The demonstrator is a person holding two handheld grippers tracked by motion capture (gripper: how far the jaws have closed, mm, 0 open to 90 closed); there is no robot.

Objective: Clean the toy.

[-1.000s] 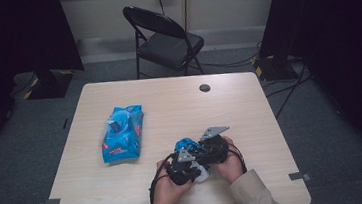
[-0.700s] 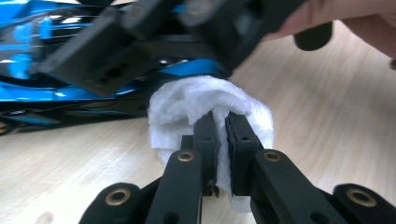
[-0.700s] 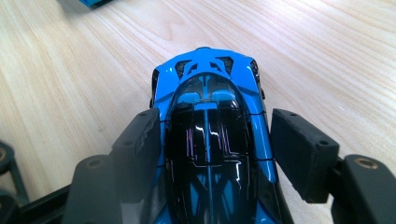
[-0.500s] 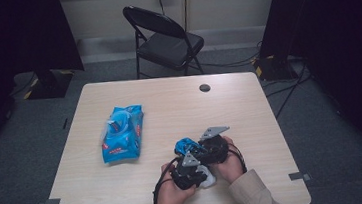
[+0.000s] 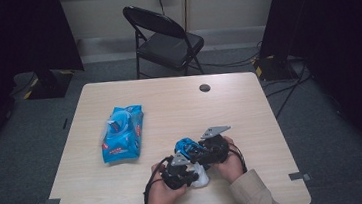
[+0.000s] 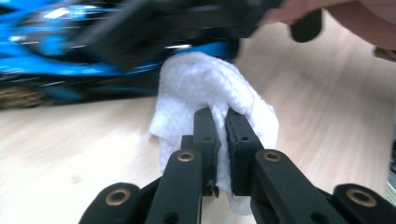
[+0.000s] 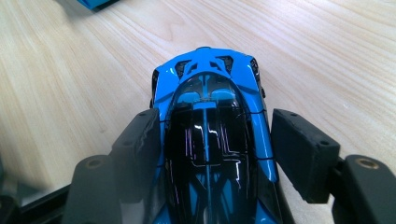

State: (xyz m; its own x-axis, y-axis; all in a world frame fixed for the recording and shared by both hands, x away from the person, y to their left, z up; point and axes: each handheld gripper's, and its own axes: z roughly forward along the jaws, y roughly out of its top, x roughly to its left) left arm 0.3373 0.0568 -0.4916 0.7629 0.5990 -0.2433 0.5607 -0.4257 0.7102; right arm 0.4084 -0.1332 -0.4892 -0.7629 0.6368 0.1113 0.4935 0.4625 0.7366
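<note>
Two grippers meet over the toy car

High view: left gripper [image 5: 188,174] and right gripper [image 5: 199,153] touch near the table's [image 5: 250,110] front edge.

Left gripper view: jaws pinch a white wipe [image 6: 210,93] just beside the car.

Right gripper view: jaws clasp the blue toy car [image 7: 210,140], nose pointing away.

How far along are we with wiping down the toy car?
Done: a white wipe is out, pinched in the left gripper; the blue wipes pack lies apart. In hand: the right gripper straddles the blue toy car, wipe beside it. Left: how much has been wiped can't be told.
</note>
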